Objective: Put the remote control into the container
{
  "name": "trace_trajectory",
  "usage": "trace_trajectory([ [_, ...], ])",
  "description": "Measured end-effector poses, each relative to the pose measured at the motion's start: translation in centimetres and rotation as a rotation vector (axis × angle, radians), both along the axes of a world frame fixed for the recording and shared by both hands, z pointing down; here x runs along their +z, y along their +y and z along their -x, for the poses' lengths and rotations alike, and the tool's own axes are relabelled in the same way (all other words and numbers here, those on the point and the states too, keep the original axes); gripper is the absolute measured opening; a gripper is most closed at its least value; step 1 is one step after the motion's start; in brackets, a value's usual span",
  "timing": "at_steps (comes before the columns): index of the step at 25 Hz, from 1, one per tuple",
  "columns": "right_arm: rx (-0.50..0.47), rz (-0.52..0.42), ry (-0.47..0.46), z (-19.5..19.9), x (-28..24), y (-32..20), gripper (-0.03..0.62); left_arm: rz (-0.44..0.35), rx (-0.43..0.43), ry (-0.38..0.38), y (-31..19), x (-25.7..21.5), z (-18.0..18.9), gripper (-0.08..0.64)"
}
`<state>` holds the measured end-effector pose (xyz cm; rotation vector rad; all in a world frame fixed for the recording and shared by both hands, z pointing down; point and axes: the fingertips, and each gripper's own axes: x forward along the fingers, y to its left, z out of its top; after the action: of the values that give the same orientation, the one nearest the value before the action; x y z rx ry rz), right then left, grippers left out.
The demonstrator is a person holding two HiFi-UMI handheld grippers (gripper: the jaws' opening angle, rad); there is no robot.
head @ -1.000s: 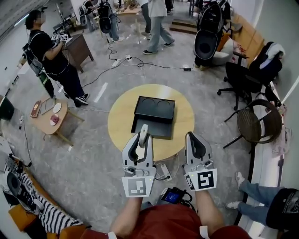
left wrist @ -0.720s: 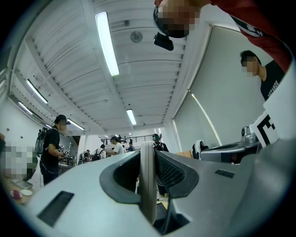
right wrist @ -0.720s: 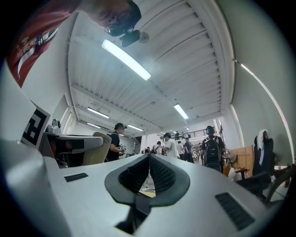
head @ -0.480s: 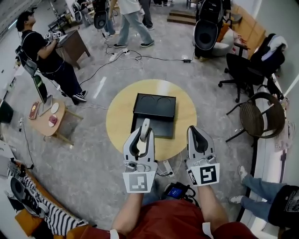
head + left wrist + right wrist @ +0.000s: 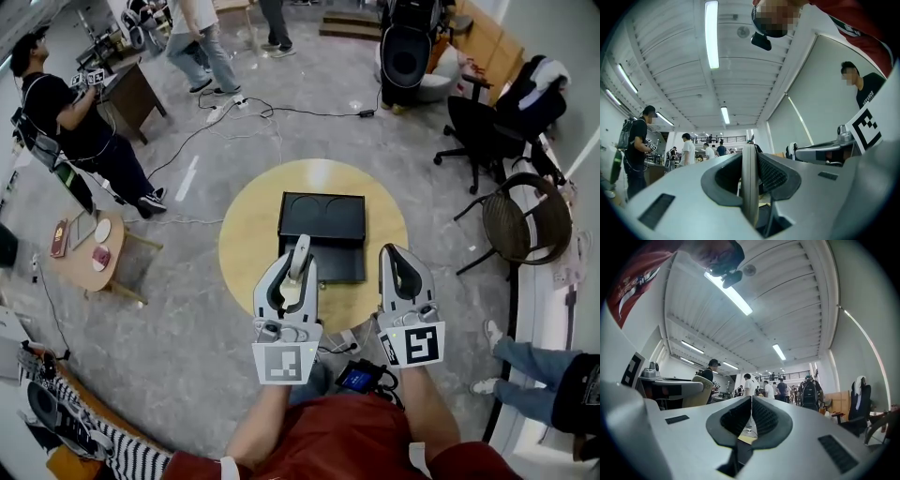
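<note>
The left tool [image 5: 297,268] is clenched on the remote control [image 5: 302,247]. The remote control is long, thin and pale, with a smooth, hard look. It sits between the two black pads, which have a bumpy, ribbed face. In the left gripper view it shows edge-on, like a thin strip standing up between the jaws. Its long side runs the same way as the tool, and its far end sticks out past the jaw tips. That end points away from the person, toward the container [image 5: 323,217].

The remote control is not in the container. In the head view its far end shows over the near part of the container. How high it is above the container cannot be told.

The container is a flat black box with straight sides and square corners. It looks dull, not shiny. Its far part has two round dips side by side. Its near part is a plain, flat black piece. It lies in the middle of the counter [image 5: 248,246], which is round, yellow and smooth like wood.

The right tool [image 5: 391,251] is just beside the left one, over the near edge of the counter. Its jaws are pressed together with nothing between them. Both tools have smooth grey shells that get narrow toward the tips. Each has a white cube with black square marks at the back.
</note>
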<state>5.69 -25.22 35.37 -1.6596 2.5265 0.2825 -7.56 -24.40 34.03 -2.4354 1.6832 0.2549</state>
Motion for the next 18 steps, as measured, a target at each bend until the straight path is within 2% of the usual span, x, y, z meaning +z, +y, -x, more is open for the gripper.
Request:
trace_trajectory([
  [4, 0.020, -0.003, 0.012, 1.2, 0.2, -1.2, 0.023, -0.011, 0.034, 0.010, -1.4, 0.3, 0.7, 0.106],
  [8, 0.026, -0.001, 0.021, 1.7, 0.2, -2.5, 0.023, 0.012, 0.049, 0.003, -2.7, 1.1, 1.1, 0.106],
  [18, 0.030, 0.024, 0.019, 0.4, 1.3, -3.7, 0.023, 0.042, 0.076, -0.024, -3.8, 2.8, 0.3, 0.106],
])
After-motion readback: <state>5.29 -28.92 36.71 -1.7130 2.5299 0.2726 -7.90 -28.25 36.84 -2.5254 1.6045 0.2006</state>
